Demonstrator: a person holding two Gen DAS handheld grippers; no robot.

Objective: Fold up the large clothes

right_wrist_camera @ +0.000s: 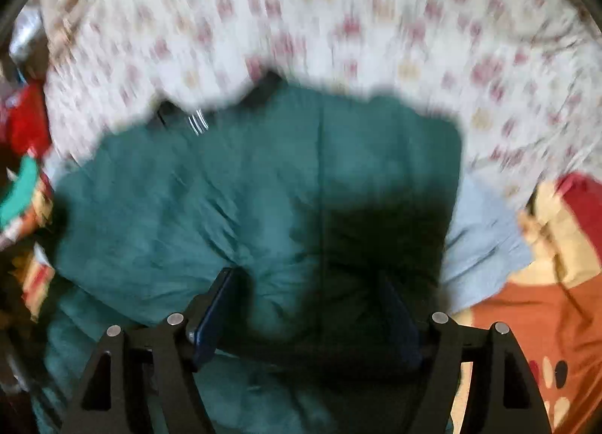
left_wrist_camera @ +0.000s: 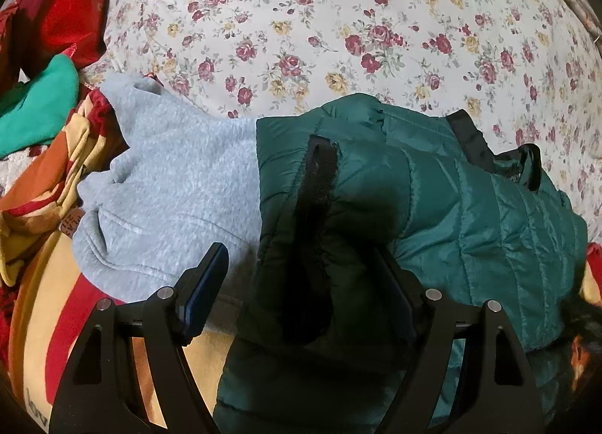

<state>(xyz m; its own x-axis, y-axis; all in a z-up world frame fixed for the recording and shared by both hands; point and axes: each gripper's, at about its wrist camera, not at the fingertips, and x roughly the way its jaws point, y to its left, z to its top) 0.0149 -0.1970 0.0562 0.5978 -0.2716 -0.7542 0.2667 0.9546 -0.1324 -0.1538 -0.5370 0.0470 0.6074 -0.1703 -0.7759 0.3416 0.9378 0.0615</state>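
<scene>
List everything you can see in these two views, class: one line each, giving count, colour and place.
jacket: one, dark green quilted with black zip, on the bed, front centre, bunched between both tongs.
sweatshirt: one, light grey, left of the jacket and partly under it.
sheet: one, white with red and yellow roses, covering the bed behind.
blanket: one, red, cream and orange, under the clothes at the near edge.
red cloth: one, far left.
green cloth: one, bright green, left, below the red.
left tongs: black, open around a jacket fold.
right tongs: black, open over the jacket; view blurred.
</scene>
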